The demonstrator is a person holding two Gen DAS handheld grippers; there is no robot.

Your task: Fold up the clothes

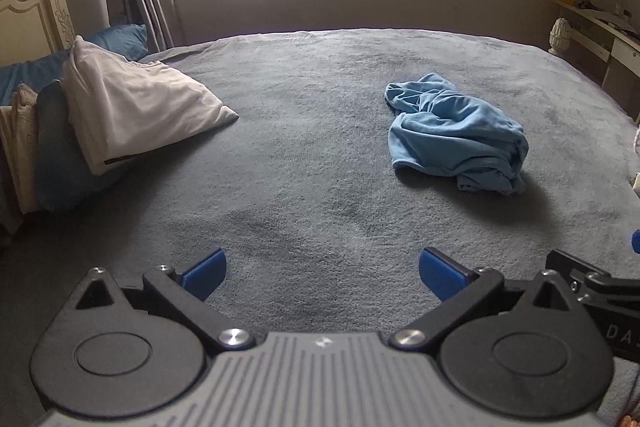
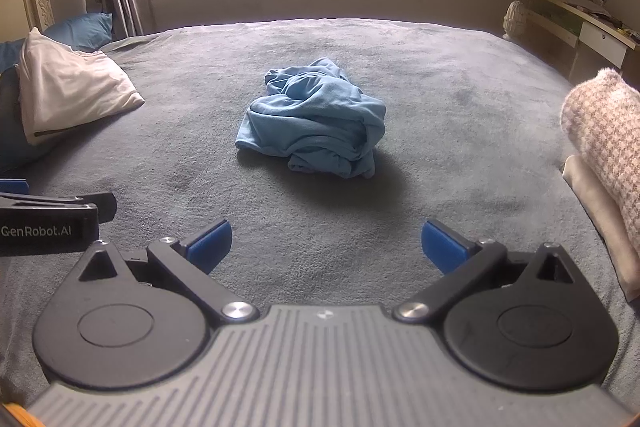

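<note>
Folding has not begun: light blue garment (image 2: 316, 119) lies crumpled mid-bed on the grey blanket (image 2: 440, 75), while left tool (image 1: 322, 273) and right tool (image 2: 326, 245) hover near it, jaws apart, holding nothing.

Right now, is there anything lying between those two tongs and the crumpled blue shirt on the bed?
Nothing visible. The blue shirt lies bunched on the grey blanket, and only bare blanket shows between it and the open right tongs and open left tongs. The white pillow and the checked folded cloth sit off to the sides.
</note>
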